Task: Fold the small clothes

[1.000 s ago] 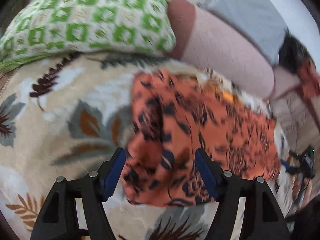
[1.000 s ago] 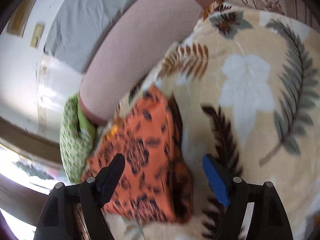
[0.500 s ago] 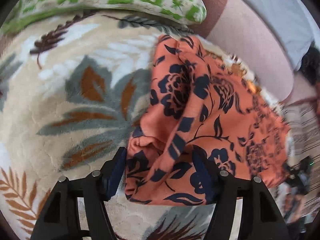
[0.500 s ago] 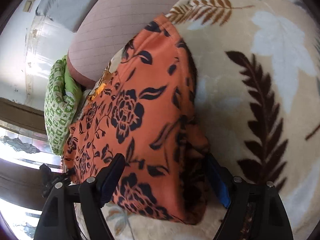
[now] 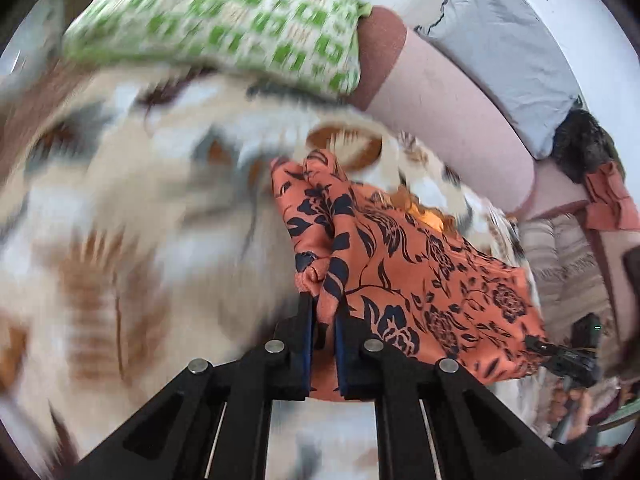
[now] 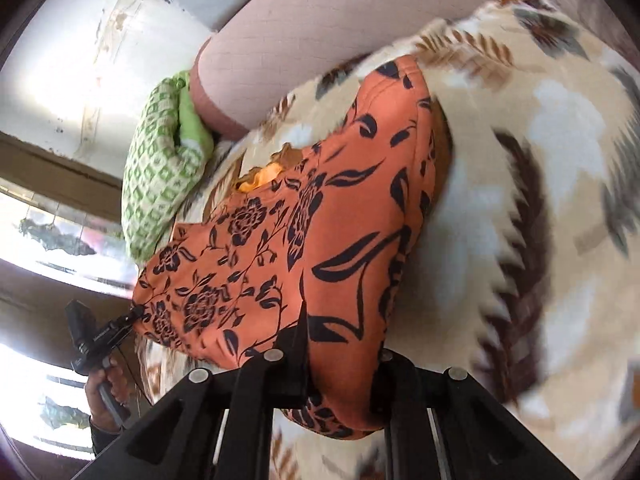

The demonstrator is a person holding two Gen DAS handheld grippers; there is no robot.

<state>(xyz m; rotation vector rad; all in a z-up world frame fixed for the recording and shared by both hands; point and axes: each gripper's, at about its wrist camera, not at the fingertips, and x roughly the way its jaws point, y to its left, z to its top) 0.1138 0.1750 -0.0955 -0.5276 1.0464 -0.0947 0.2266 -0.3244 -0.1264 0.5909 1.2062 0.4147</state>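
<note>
Orange floral garment [image 5: 420, 264] lies on leaf-print blanket [image 5: 120, 200]. Left tongs [image 5: 323, 312] clamped on one bunched corner; right tongs [image 6: 340, 344] clamped on the opposite edge, jaws just closed.

At the bottom of each frame the left gripper [image 5: 323, 322] and right gripper [image 6: 340, 344] are black angular frames with round silver screws; the left has blue pads. At lower left, a hand [image 6: 107, 390] with a dark sleeve.
</note>
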